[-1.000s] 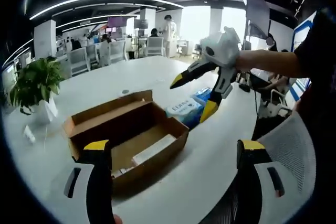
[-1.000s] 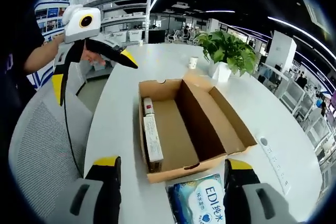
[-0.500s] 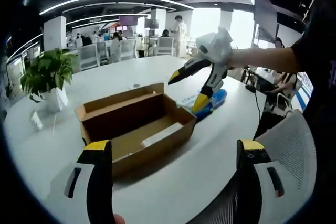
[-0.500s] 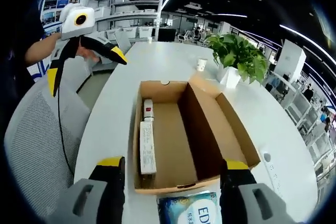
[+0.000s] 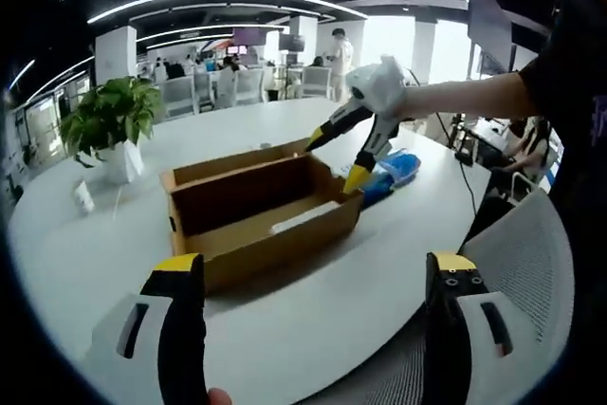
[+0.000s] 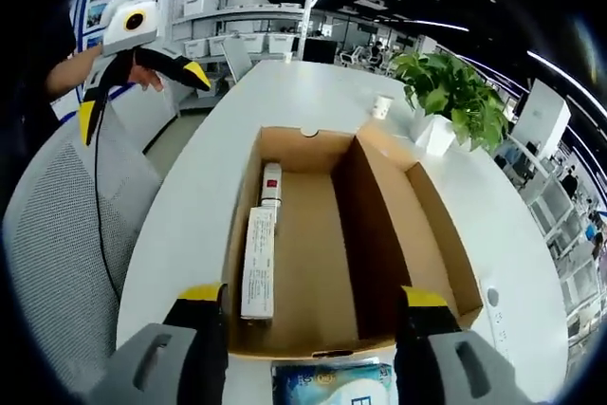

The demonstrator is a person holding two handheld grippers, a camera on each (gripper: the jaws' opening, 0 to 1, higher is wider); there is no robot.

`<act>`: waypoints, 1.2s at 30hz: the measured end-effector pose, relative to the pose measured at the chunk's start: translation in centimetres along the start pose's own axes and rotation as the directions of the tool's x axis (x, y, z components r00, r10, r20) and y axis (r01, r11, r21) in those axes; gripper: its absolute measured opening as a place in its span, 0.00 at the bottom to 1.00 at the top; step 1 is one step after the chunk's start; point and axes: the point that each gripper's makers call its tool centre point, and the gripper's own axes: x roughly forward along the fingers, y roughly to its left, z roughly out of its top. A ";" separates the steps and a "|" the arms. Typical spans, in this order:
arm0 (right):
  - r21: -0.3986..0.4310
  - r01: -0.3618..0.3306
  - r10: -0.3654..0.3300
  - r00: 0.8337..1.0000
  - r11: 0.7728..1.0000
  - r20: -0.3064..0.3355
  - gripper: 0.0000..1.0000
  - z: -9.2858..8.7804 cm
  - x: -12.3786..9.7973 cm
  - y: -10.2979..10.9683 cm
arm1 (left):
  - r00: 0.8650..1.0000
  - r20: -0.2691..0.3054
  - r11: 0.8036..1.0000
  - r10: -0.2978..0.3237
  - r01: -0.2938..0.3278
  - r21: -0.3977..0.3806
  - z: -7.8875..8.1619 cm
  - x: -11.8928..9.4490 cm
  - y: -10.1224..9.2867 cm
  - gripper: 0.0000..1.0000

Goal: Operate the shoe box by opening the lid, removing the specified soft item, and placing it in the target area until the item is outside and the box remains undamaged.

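White surface (image 6: 204,163) holds open box (image 6: 313,234), soft pack (image 6: 327,386) already out beside it; left tongs (image 5: 313,329) and right tongs (image 6: 308,348) both gape empty, w/ right ones risking denting the cardboard wall.

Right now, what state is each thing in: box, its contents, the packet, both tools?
Shoe box: lid open, folded back, upright on the table.
Long white carton: lying flat inside the box, along one wall.
Blue soft packet: outside the box, on the table beside its end.
Left tool: open, empty.
Right tool: open, empty, above the packet.
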 end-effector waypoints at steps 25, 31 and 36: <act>-0.050 -0.097 0.095 0.994 0.994 -0.053 0.65 -0.7 4.6 0.3 | 0.994 -0.004 0.993 0.110 -0.110 -0.039 -1.1 -2.3 0.3 0.96; -0.061 -0.100 0.096 0.994 0.993 -0.059 0.64 -0.7 5.0 0.5 | 0.991 0.012 0.991 0.133 -0.133 -0.017 -1.3 -2.7 0.1 0.94; -0.089 -0.102 0.095 0.993 0.991 -0.072 0.59 -0.8 5.3 0.9 | 0.986 0.068 0.988 0.154 -0.152 -0.029 -0.9 -2.9 0.3 0.93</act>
